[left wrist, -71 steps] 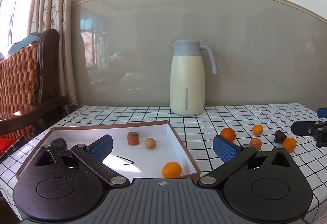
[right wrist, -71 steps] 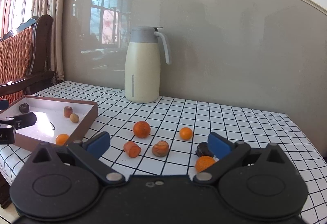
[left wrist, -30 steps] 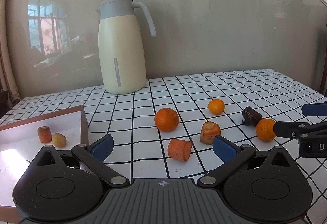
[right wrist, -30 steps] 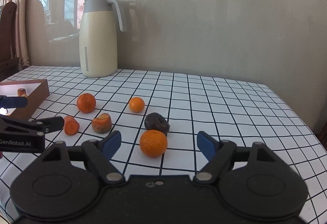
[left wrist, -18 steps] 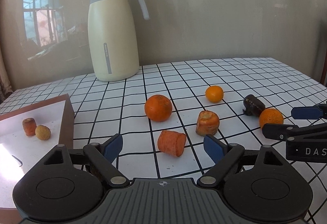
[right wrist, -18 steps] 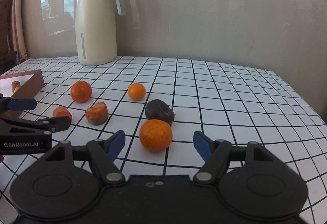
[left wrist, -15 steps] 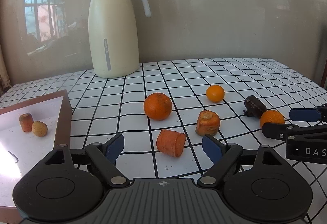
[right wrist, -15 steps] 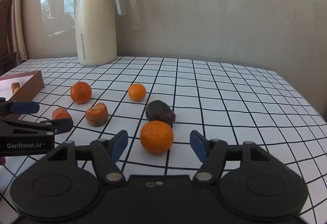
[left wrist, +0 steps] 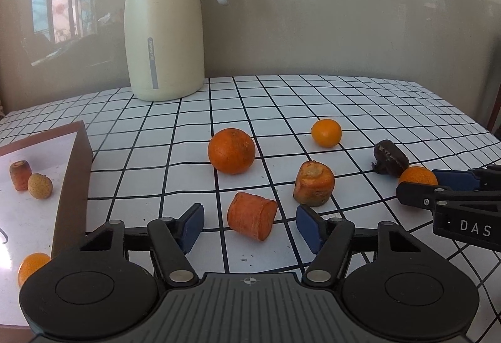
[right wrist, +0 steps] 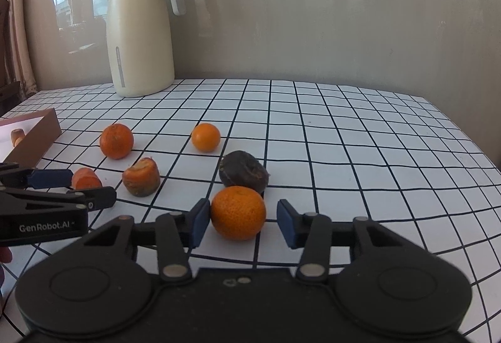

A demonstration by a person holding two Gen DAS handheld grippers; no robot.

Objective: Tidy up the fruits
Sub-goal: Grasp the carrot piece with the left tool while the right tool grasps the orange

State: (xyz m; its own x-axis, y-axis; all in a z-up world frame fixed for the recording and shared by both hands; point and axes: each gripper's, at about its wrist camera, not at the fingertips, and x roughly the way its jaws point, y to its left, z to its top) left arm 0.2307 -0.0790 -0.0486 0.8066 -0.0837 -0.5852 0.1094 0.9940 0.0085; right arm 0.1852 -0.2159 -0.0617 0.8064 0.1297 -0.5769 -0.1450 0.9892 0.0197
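My left gripper [left wrist: 249, 222] is open with an orange carrot chunk [left wrist: 252, 215] between its blue pads on the checked table; it also shows in the right wrist view [right wrist: 85, 178]. My right gripper [right wrist: 239, 221] is open around a tangerine [right wrist: 238, 212], pads close to it on both sides; the tangerine also shows in the left wrist view [left wrist: 418, 176]. A brown tray [left wrist: 70, 183] at the left holds a carrot piece [left wrist: 20, 175], a small tan fruit [left wrist: 39, 185] and a tangerine [left wrist: 31, 266].
On the table lie a large orange [left wrist: 231, 150], a small tangerine [left wrist: 326, 132], a browned carrot stub [left wrist: 313, 183] and a dark shrivelled fruit [left wrist: 389, 156]. A cream thermos jug [left wrist: 164, 20] stands at the back by the wall.
Both grippers have moved forward and lower. The left jaws have narrowed around the carrot chunk. The right jaws have narrowed around the tangerine.
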